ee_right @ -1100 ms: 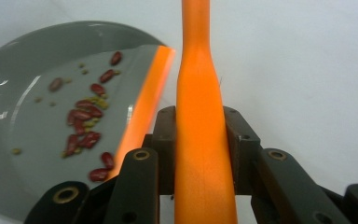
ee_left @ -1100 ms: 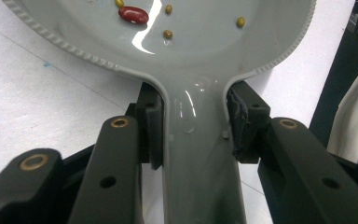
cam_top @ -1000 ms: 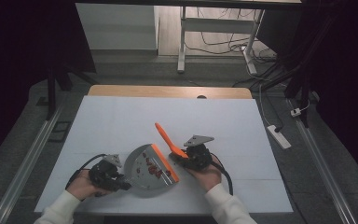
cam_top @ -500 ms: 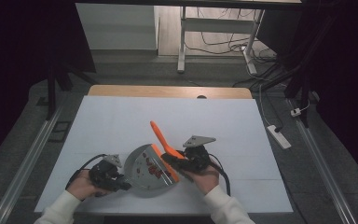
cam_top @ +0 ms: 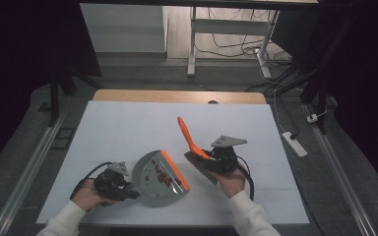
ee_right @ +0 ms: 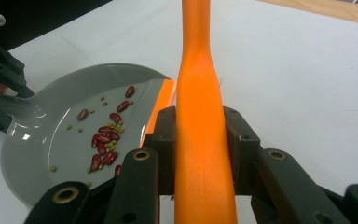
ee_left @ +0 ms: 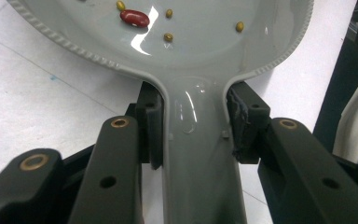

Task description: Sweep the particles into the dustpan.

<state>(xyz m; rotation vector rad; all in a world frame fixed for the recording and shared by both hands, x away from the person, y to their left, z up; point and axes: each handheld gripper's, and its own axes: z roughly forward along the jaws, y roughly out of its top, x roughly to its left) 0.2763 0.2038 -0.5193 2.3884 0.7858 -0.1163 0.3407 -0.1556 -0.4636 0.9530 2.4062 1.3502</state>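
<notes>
A grey dustpan (cam_top: 150,179) with an orange front lip lies on the white table (cam_top: 128,128), and red beans (cam_top: 165,178) and small yellow-green ones rest in it. My left gripper (cam_top: 123,189) is shut on the pan's grey handle (ee_left: 198,158), pads (ee_left: 151,123) pressing both sides. My right gripper (cam_top: 207,158) is shut on an orange-handled brush (cam_top: 186,132), lifted just right of the pan's lip, handle pointing away and up, dark bristles (cam_top: 199,168) near the hand. In the right gripper view the orange handle (ee_right: 200,116) runs between the jaws, with the pan (ee_right: 37,144) and beans (ee_right: 103,140) at left.
The table's wooden far edge (cam_top: 177,96) lies beyond the white surface. A power strip (cam_top: 294,143) and cables lie on the floor at right. A metal frame's legs (cam_top: 192,44) stand past the table. Rails (cam_top: 29,167) run along both sides.
My right gripper has carried the brush to the right and upward, off the dustpan's lip. The left gripper and dustpan have stayed where they were.
</notes>
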